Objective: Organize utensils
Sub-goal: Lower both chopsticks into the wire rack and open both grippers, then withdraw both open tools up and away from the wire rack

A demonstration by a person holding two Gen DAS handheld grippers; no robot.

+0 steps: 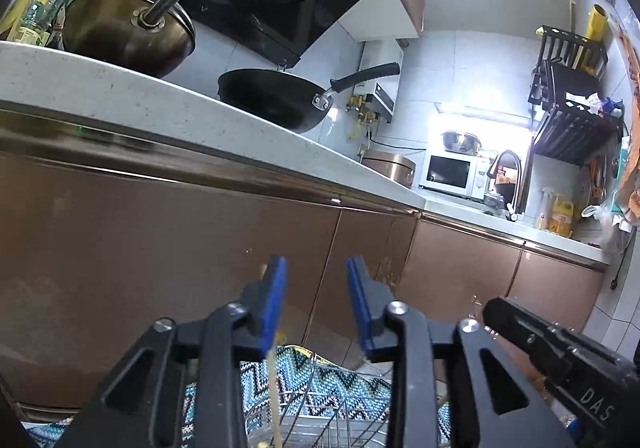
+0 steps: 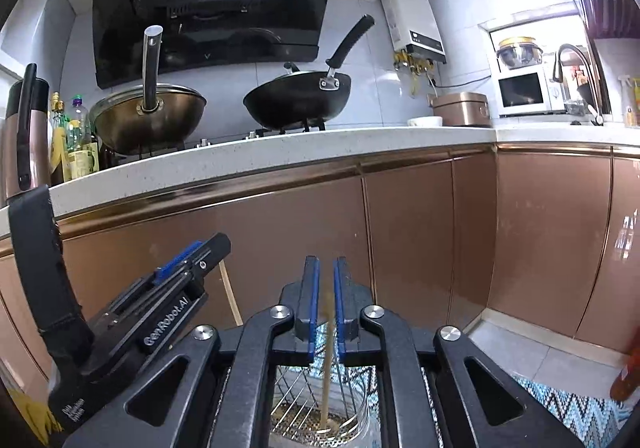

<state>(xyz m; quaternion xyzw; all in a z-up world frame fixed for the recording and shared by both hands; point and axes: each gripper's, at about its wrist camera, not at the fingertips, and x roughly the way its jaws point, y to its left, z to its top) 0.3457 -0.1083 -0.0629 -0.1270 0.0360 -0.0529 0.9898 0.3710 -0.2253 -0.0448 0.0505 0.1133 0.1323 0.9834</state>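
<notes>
Two tongs: the right tongs (image 2: 326, 280) stand narrow around a thin, light, stiff wooden chopstick (image 2: 329, 368) above the wire utensil holder (image 2: 308, 408), gripping mid-shaft; the left tongs (image 1: 316, 288) gape wide, a second chopstick (image 1: 275, 408) beside one pad.

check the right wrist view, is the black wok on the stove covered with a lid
No, the black wok sits open on the stove with no lid on it; only the brass-coloured pot beside it appears to carry a lid.
</notes>
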